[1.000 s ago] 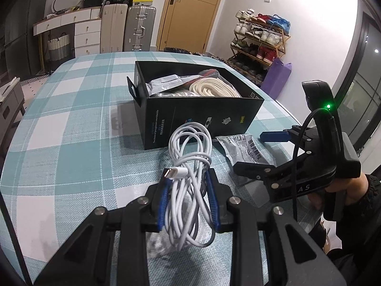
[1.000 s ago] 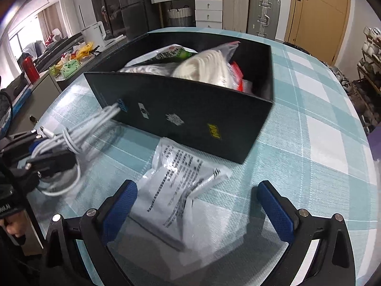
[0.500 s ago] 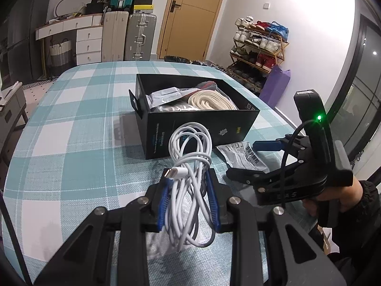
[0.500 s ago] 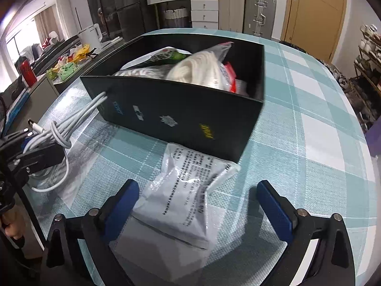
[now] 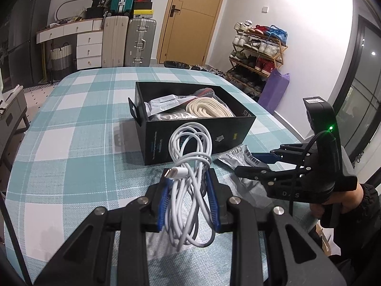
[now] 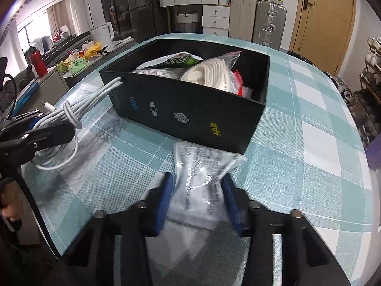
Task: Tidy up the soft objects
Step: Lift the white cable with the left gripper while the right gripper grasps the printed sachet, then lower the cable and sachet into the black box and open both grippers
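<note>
Readable: "D A S" in pale letters on the right gripper [image 5: 240, 164] body, left wrist view. Yellow NAVI-style logo, blue slanted mark and white emblems on the black box [image 6: 190, 116] front wall, not legible as words. Dense small print on the clear packet [image 6: 204, 166], Chinese characters on the green bag [image 6: 181, 60]; unreadable.

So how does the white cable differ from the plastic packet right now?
The white cable is a loose coil of cord; the plastic packet is a flat, printed pouch. The cable hangs lifted in the left gripper; the packet lies on the table, the right gripper having just closed on it. Both sit outside the black box.
</note>
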The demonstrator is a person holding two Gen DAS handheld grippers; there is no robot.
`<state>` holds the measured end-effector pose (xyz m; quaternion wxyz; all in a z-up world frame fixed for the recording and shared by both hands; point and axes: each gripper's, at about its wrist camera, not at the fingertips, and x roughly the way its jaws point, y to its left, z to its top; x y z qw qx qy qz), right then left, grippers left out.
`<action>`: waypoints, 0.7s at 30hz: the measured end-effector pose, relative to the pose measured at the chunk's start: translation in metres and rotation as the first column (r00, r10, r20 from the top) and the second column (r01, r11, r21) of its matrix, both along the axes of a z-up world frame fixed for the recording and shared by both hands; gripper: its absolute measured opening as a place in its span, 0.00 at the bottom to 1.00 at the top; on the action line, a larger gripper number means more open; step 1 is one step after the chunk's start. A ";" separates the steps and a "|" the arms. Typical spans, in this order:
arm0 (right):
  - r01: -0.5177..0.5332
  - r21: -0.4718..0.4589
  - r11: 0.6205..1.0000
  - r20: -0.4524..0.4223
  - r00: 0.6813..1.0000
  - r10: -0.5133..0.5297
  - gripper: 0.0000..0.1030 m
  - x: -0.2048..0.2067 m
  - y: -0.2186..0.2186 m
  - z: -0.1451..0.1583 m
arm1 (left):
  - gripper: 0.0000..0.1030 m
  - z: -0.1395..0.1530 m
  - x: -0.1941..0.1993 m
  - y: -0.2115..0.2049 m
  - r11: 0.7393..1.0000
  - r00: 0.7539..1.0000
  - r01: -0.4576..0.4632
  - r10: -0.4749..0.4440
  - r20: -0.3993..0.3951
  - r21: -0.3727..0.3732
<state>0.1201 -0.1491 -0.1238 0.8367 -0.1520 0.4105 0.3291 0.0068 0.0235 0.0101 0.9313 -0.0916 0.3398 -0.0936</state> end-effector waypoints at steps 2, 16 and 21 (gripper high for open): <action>0.000 0.008 1.000 0.001 1.000 0.000 0.34 -0.001 -0.004 0.001 | 0.26 0.001 0.000 0.000 1.000 1.000 -0.001 0.001 0.004 0.001; -0.024 0.062 0.998 0.051 0.998 0.021 0.29 -0.016 -0.019 0.022 | 0.26 0.013 0.000 -0.002 1.000 0.999 -0.014 0.013 0.037 0.012; -0.026 0.081 0.996 0.084 0.996 0.019 0.29 -0.023 -0.023 0.036 | 0.26 0.017 0.000 -0.002 1.000 0.999 -0.025 0.024 0.047 0.015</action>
